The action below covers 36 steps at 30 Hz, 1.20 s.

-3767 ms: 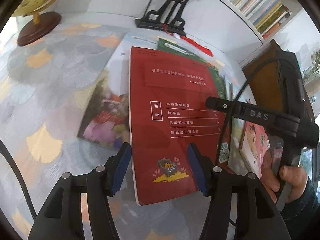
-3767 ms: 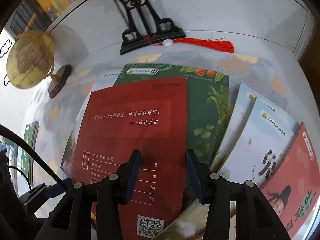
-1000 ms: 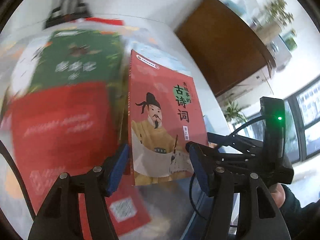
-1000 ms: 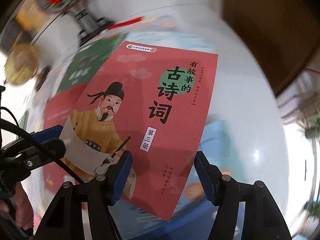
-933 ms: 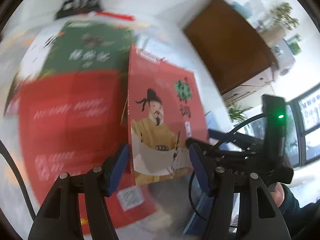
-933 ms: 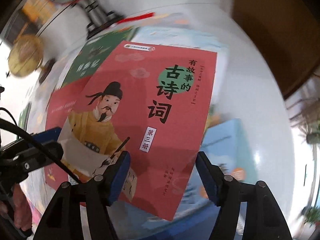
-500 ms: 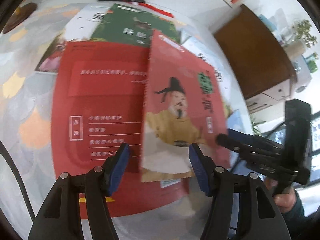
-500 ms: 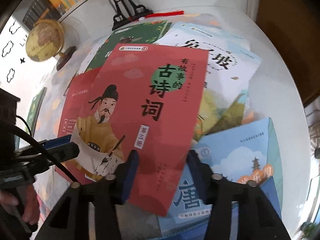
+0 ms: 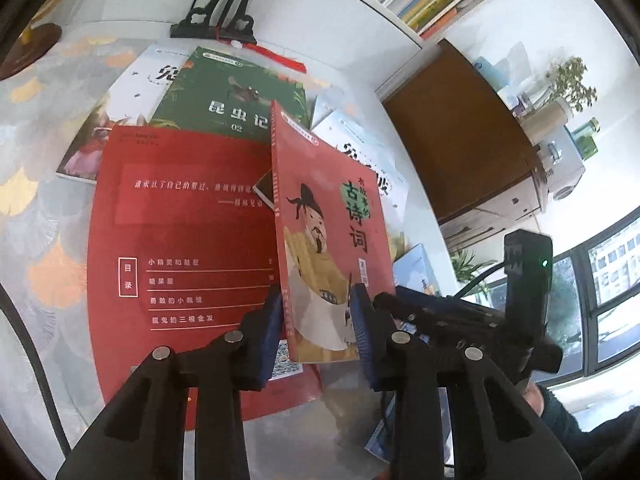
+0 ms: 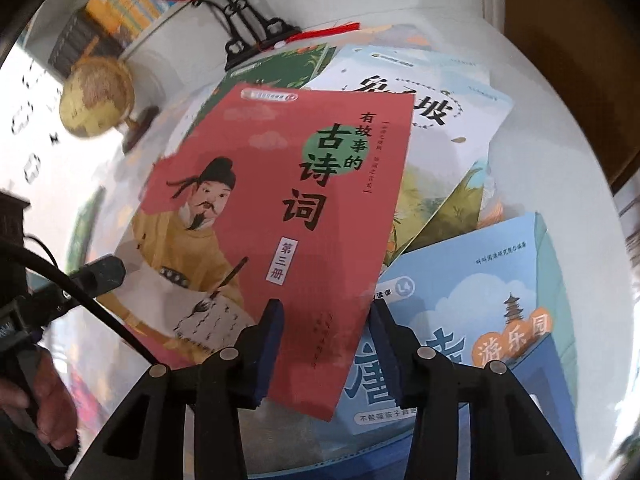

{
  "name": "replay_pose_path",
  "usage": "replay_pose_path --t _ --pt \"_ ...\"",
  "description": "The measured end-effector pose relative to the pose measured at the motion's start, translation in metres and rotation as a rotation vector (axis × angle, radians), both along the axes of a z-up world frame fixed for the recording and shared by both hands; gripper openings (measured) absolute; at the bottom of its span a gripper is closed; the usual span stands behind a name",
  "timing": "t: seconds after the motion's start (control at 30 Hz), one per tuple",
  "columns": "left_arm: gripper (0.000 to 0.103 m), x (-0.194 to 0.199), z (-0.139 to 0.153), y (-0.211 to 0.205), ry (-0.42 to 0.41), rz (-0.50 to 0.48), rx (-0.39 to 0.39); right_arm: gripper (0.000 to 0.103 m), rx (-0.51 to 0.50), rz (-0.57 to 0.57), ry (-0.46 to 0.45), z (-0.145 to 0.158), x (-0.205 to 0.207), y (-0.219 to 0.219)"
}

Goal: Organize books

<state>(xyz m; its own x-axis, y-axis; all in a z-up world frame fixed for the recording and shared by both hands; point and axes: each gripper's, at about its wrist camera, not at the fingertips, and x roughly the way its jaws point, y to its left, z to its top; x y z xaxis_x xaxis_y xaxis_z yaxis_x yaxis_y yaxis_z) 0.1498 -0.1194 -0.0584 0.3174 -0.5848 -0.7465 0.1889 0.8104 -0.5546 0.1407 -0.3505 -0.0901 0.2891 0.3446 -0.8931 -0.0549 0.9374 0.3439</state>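
A pink-red poetry book [image 9: 328, 220] with a man in a yellow robe on its cover is tilted up off the pile. My right gripper [image 10: 326, 312] is shut on its lower right corner [image 10: 320, 360], which sits wedged between the pads. My left gripper [image 9: 316, 300] has its jaws closing, with the book's lower spine corner between them; the cover still shows at a slant in the gap. One left finger [image 10: 100, 272] reaches the spine edge in the right wrist view. A dark red book [image 9: 180, 240] lies flat underneath.
A green book [image 9: 232, 96], a white book [image 10: 420, 112] and a light blue book [image 10: 460, 300] overlap on the round patterned table [image 9: 40, 220]. A globe [image 10: 96, 96] and a black fan stand [image 9: 216, 16] are at the back, a wooden cabinet [image 9: 460, 140] at the right.
Both pairs of jaws have narrowed around the poetry book, the right first, the left in the last half second. The left view has swung so more of the pile shows.
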Motion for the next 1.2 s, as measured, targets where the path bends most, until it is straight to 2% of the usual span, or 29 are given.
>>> replay_pose_path --t 0.07,0.23,0.3,0.37,0.43,0.5,0.57,0.67,0.7,0.8,0.83,0.87,0.9,0.97,1.07,1.13,1.2 --pt "0.029 0.001 -0.011 -0.004 0.023 0.002 0.019 0.045 0.024 -0.017 0.002 -0.001 -0.001 -0.002" --pt "0.028 0.004 -0.027 -0.020 0.053 -0.008 -0.027 0.047 0.020 -0.018 0.002 -0.001 -0.003 0.003" --pt "0.022 0.009 -0.027 -0.026 0.045 -0.010 -0.043 0.047 0.040 -0.016 0.019 -0.001 -0.003 0.003" --pt "0.014 0.015 -0.026 -0.024 0.073 -0.005 -0.121 0.050 0.081 -0.014 0.057 -0.002 -0.003 0.001" --pt "0.012 0.021 -0.026 -0.018 0.112 0.012 -0.208 0.059 0.178 -0.028 0.113 -0.005 -0.003 -0.007" --pt "0.012 0.024 -0.027 -0.010 0.156 0.034 -0.302 0.059 0.274 -0.077 0.145 -0.010 -0.006 -0.020" --pt "0.012 0.026 -0.030 -0.004 0.200 0.050 -0.392 0.059 0.436 -0.131 0.179 -0.020 -0.009 -0.036" --pt "0.012 0.027 -0.037 0.001 0.254 0.074 -0.471 0.059 0.618 -0.161 0.208 -0.033 -0.004 -0.039" --pt "0.012 0.027 -0.039 0.001 0.260 0.079 -0.474 0.059 0.639 -0.160 0.201 -0.035 -0.002 -0.037" --pt "0.012 0.027 -0.041 0.004 0.250 0.097 -0.424 0.046 0.625 -0.180 0.164 -0.037 0.003 -0.030" --pt "0.012 0.026 -0.043 0.006 0.253 0.105 -0.414 0.036 0.615 -0.182 0.130 -0.033 0.002 -0.030" --pt "0.012 0.026 -0.043 0.007 0.255 0.114 -0.390 0.031 0.600 -0.176 0.107 -0.029 0.001 -0.030" --pt "0.012 0.026 -0.042 0.007 0.246 0.114 -0.357 0.030 0.579 -0.170 0.090 -0.025 0.000 -0.030" --pt "0.012 0.025 -0.037 0.000 0.208 0.100 -0.242 0.030 0.447 -0.132 0.033 -0.010 -0.001 -0.026" --pt "0.012 0.020 -0.028 -0.013 0.151 0.080 -0.127 0.029 0.241 -0.043 -0.033 0.007 0.001 -0.006" --pt "0.013 0.016 -0.020 -0.021 0.103 0.062 -0.064 0.029 0.154 -0.011 -0.076 0.015 -0.001 0.003" --pt "0.013 0.012 -0.013 -0.025 0.067 0.047 -0.024 0.029 0.125 -0.001 -0.093 0.019 -0.005 0.005"
